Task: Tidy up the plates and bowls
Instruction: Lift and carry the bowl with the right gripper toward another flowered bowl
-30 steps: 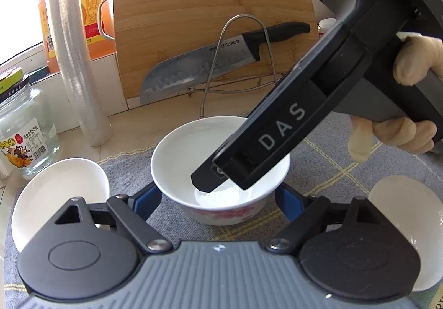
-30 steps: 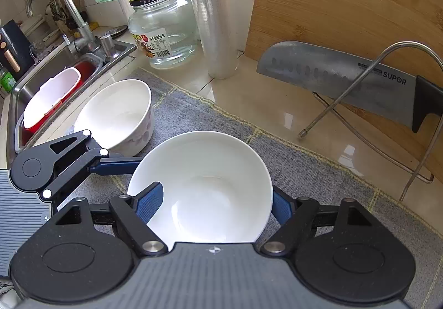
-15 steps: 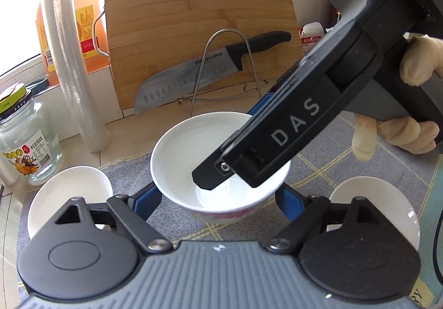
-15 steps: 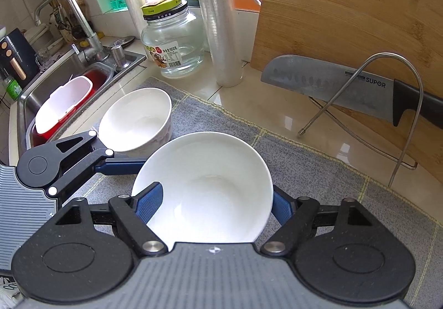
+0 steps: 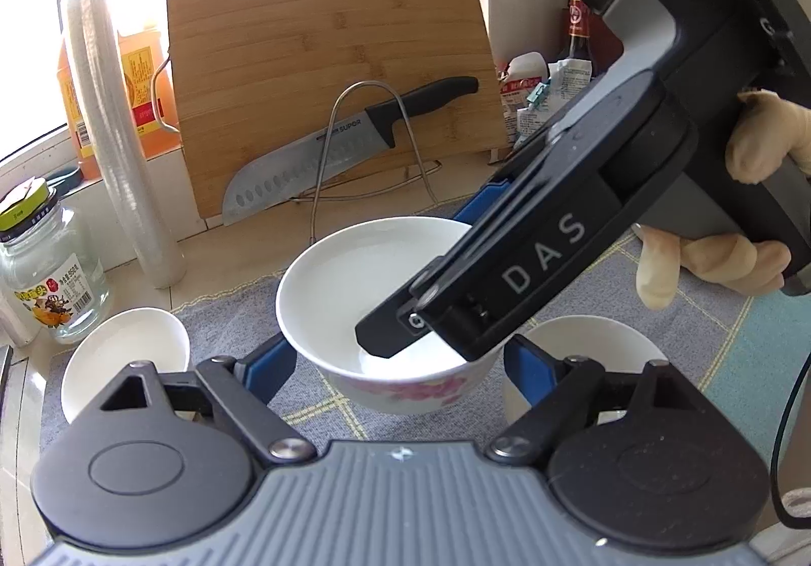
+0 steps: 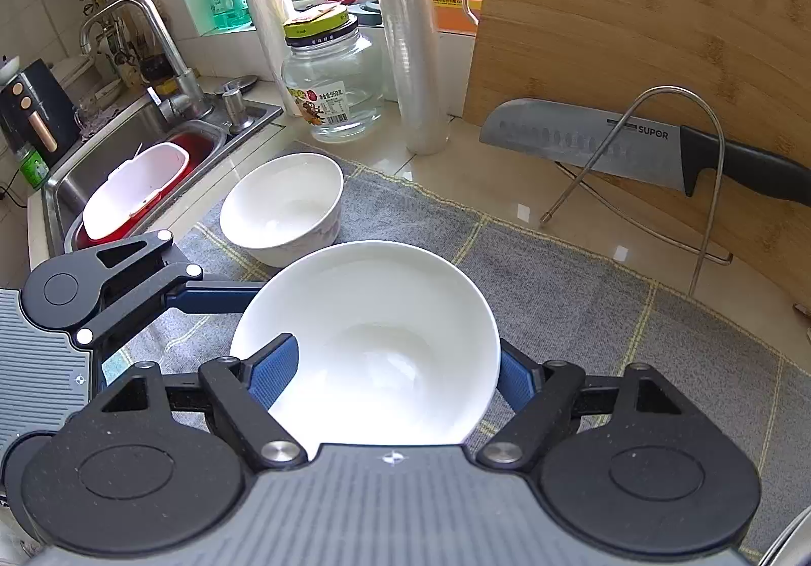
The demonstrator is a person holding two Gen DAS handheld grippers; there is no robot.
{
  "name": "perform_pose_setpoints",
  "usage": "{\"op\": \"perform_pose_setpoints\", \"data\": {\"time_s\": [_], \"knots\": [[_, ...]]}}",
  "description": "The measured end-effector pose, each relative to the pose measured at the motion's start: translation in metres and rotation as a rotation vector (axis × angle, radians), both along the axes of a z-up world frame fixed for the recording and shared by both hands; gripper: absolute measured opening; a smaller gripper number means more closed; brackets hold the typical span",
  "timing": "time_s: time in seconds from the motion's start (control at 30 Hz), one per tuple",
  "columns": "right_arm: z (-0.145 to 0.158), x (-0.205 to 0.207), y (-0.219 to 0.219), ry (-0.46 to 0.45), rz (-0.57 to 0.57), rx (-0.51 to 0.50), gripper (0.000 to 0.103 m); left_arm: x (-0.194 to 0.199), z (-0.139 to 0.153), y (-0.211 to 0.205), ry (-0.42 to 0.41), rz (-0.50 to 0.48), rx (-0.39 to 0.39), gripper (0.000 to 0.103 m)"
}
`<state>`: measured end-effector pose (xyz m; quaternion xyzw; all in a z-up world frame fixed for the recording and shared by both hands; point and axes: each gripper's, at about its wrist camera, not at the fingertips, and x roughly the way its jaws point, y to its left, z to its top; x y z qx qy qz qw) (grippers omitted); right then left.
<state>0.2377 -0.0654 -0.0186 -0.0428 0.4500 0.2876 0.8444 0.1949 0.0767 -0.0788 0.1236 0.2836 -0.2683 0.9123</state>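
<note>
A white bowl with pink flowers [image 5: 355, 282] sits between the blue pads of my left gripper [image 5: 393, 361], lifted off the grey mat [image 5: 709, 312]. My right gripper [image 6: 390, 371] also grips this bowl [image 6: 375, 338] by its sides; its black body [image 5: 583, 221] crosses the left wrist view above the bowl. A second white bowl [image 5: 126, 353] sits on the mat at left and shows in the right wrist view [image 6: 284, 206]. A third white bowl [image 5: 588, 348] sits at right, partly hidden.
A bamboo cutting board [image 5: 329, 74], a knife [image 5: 334, 150] on a wire stand [image 5: 370, 145], a cling-film roll [image 5: 121, 135], a glass jar [image 5: 45, 267] and bottles line the back. The sink [image 6: 116, 145] with a white and red tub [image 6: 137, 191] lies left.
Both grippers have risen with the bowl held between them. The counter and the other two bowls look farther below than before.
</note>
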Motion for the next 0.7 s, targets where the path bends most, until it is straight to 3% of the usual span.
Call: {"op": "perform_pose_setpoints", "data": {"time_s": [0.7], "knots": [[0.016,-0.065,-0.033,-0.036,-0.093,-0.013,0.086,-0.052,0.01,-0.024,-0.032,-0.094,0.008,0.088]]}}
